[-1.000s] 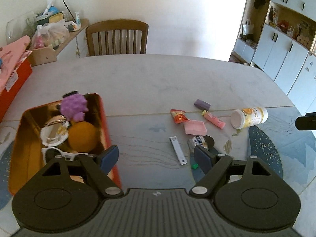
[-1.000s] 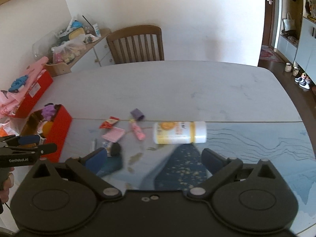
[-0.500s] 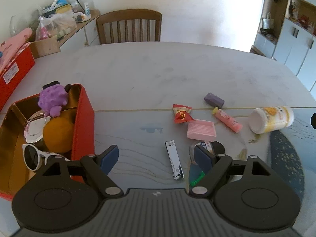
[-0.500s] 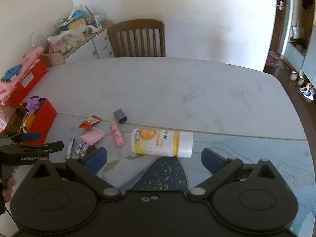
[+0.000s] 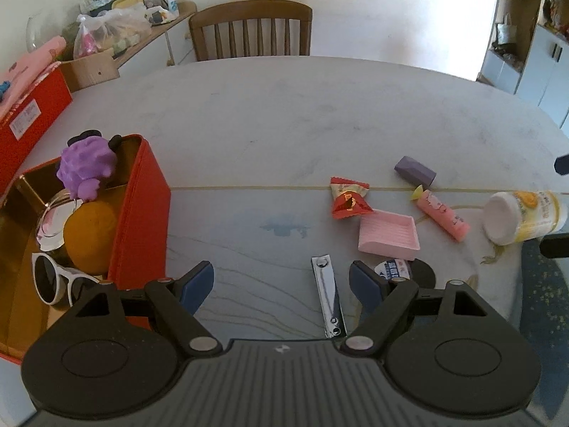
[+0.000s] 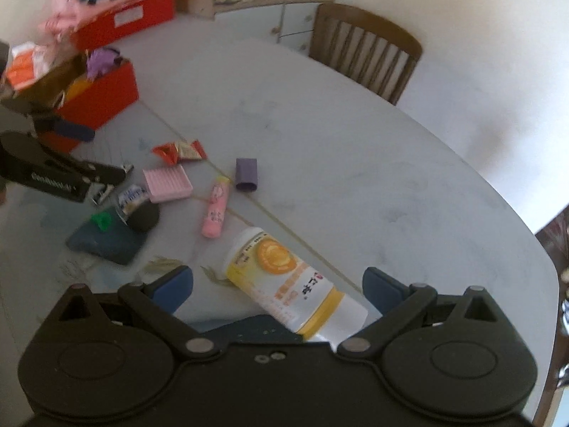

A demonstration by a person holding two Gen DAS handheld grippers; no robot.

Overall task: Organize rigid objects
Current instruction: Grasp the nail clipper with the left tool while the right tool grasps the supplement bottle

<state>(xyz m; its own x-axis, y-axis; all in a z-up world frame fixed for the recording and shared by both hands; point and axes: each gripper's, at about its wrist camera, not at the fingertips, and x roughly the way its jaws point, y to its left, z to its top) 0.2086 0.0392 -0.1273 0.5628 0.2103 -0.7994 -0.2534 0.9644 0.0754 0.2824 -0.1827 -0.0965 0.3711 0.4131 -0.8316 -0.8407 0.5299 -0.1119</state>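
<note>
My left gripper [image 5: 281,284] is open and empty, low over the table. A silver nail clipper [image 5: 329,297] lies between its fingers, near the right one. My right gripper [image 6: 277,284] is open, with a yellow and white bottle [image 6: 291,288] lying on its side between its fingers; the bottle also shows in the left wrist view [image 5: 522,217]. Loose on the table are a pink tray [image 5: 387,236], a pink tube [image 5: 441,215], a purple block [image 5: 414,170] and a red candy wrapper [image 5: 348,201]. The red box [image 5: 138,213] at the left holds a purple toy [image 5: 87,169], an orange ball [image 5: 89,235] and white sunglasses [image 5: 53,279].
A dark blue cloth [image 6: 106,238] with a green clip [image 6: 101,220] and a small packet [image 6: 133,195] lies near the clipper. A wooden chair [image 5: 250,30] stands at the far side. A second red box [image 5: 28,114] sits at the far left table edge.
My left gripper moved forward and down toward the nail clipper. My right gripper swung left and down, so the bottle now lies between its fingers.
</note>
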